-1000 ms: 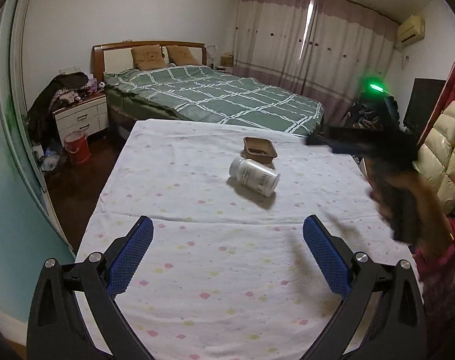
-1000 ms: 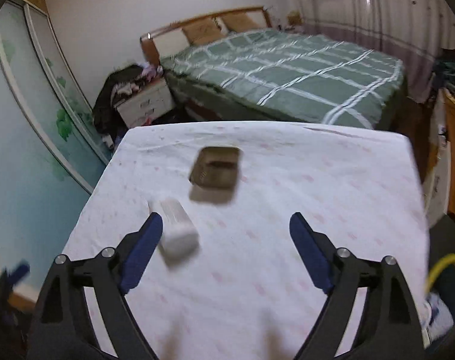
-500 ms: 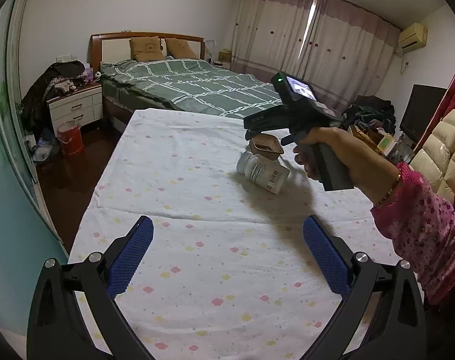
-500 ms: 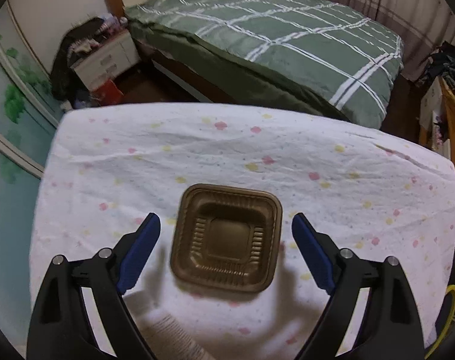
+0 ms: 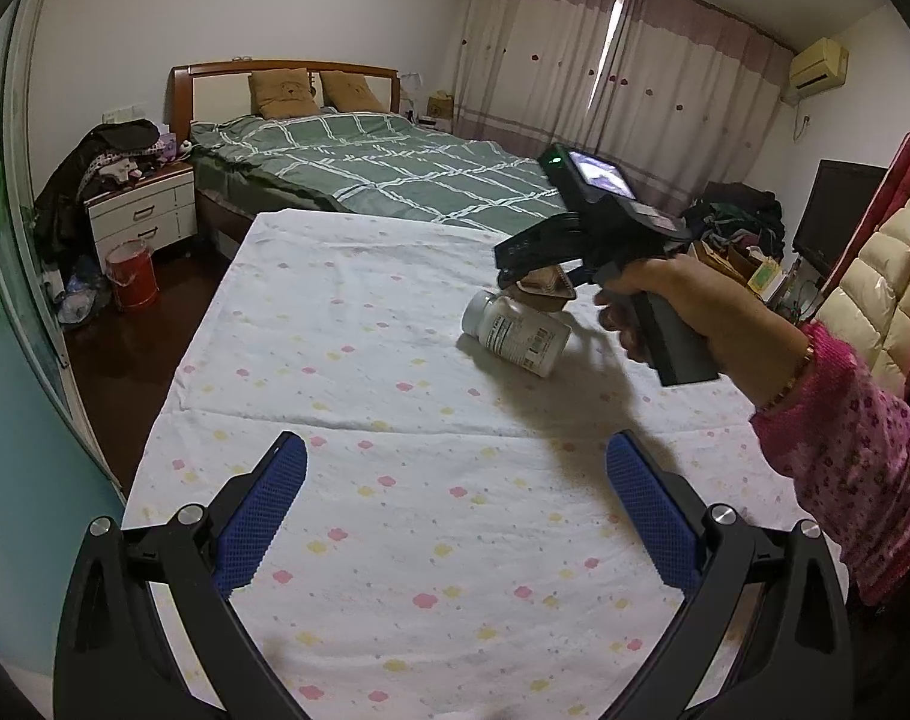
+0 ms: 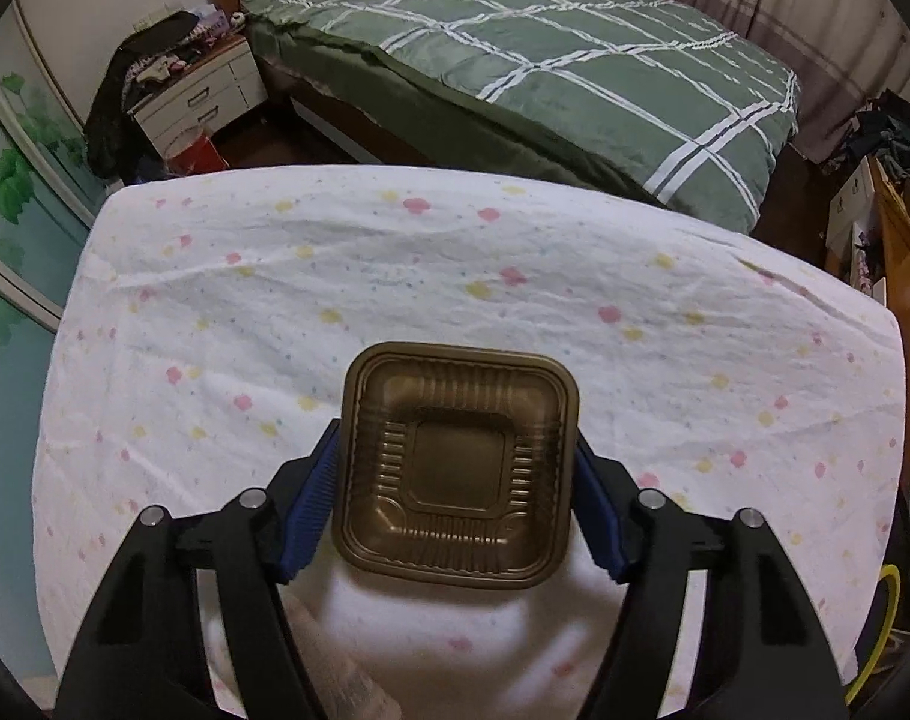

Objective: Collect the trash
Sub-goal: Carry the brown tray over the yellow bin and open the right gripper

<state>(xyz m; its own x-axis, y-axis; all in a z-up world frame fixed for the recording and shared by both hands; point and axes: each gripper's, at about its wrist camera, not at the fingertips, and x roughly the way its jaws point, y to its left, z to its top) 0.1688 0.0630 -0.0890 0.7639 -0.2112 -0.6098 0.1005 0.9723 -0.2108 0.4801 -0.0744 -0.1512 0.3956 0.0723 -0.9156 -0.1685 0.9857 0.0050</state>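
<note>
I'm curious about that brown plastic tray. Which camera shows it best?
The right wrist view: the brown tray fills the centre, ribbed inside facing the camera, gripped at both sides. The left wrist view shows only a sliver under the right gripper.

The left hand-held gripper is hovering low with its blue pads spread wide, gripping nothing. The right hand-held gripper is pressing both pads against the brown tray, the right hand wrapping its handle.
</note>
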